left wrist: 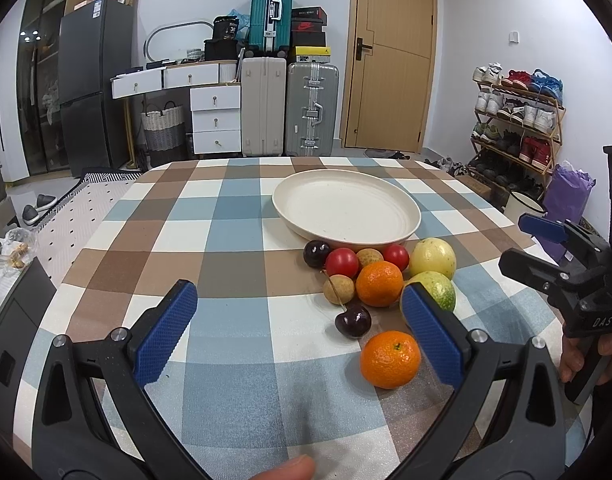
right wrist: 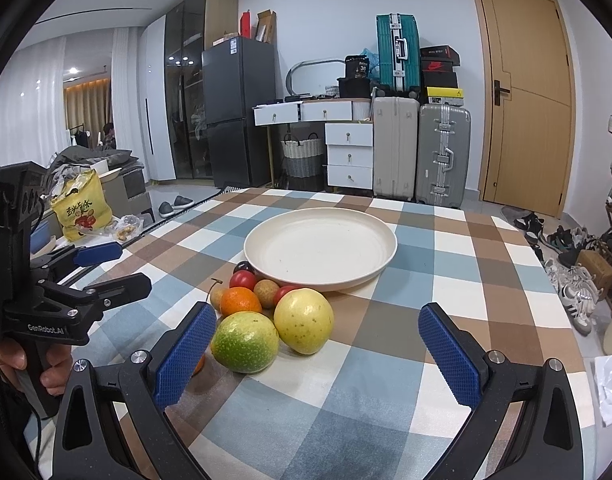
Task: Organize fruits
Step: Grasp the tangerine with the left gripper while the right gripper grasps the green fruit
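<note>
Two grippers hover over the checked table, both empty. Left gripper has its blue pads spread wide, touching nothing; right gripper is likewise spread wide. Cream plate sits mid-table, bare. Fruit is clustered against its near rim: yellow fruit and green fruit side by side, an orange behind, tomatoes, a dark cherry. One tangerine lies apart, just beside the left gripper's right pad.
</note>
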The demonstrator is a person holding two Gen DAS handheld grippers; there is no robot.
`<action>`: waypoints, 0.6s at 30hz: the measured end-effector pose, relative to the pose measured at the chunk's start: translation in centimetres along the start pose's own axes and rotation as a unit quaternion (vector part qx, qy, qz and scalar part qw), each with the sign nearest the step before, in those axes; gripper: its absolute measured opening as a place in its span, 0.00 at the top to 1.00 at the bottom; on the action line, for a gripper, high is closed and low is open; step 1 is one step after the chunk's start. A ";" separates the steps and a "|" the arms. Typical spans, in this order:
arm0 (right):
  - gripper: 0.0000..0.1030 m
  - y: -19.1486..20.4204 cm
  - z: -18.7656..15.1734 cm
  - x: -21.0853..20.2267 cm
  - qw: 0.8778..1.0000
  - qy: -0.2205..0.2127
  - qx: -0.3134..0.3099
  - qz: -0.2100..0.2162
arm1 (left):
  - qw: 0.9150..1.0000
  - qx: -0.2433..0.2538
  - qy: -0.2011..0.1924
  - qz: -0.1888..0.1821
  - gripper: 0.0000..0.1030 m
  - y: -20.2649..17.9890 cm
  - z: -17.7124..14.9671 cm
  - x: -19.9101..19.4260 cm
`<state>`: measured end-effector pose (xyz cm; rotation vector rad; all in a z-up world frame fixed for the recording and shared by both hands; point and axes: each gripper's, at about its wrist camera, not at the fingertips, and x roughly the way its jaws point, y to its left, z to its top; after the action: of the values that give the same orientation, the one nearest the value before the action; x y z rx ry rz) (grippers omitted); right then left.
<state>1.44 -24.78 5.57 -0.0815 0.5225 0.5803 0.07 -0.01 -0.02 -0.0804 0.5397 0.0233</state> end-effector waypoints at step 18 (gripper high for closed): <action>0.00 0.0 -0.4 3.4 0.992 0.125 0.021 0.001 | 0.997 0.026 0.060 -0.051 0.01 -0.9 -0.9 1.0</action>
<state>3.69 -23.15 3.53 -0.1134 0.7775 0.5639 0.48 -1.01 -1.25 -0.0589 0.6558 -0.0955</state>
